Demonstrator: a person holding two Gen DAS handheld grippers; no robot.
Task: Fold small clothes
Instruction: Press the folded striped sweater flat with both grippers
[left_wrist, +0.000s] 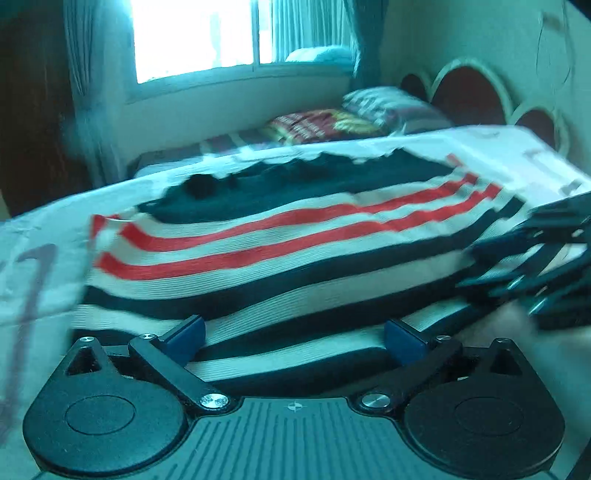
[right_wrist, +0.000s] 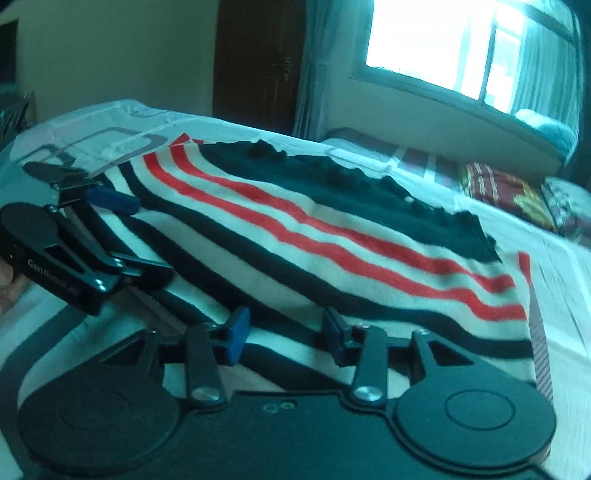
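Striped garment (left_wrist: 280, 251) lying on bed (right_wrist: 561, 295), your left gripper (left_wrist: 293, 338) spreading wide over its hem, your right gripper (right_wrist: 286, 330) gaping half-open there, door (right_wrist: 258, 62) showing only rightward.

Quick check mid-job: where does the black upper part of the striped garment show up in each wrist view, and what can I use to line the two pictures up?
Left wrist view: the black section lies above centre, beyond the red stripes, far edge ragged.
Right wrist view: the black section runs from upper centre down to the right, again beyond the red stripes.
Shared landmark: the bright window, top left in the left view, top right in the right view.
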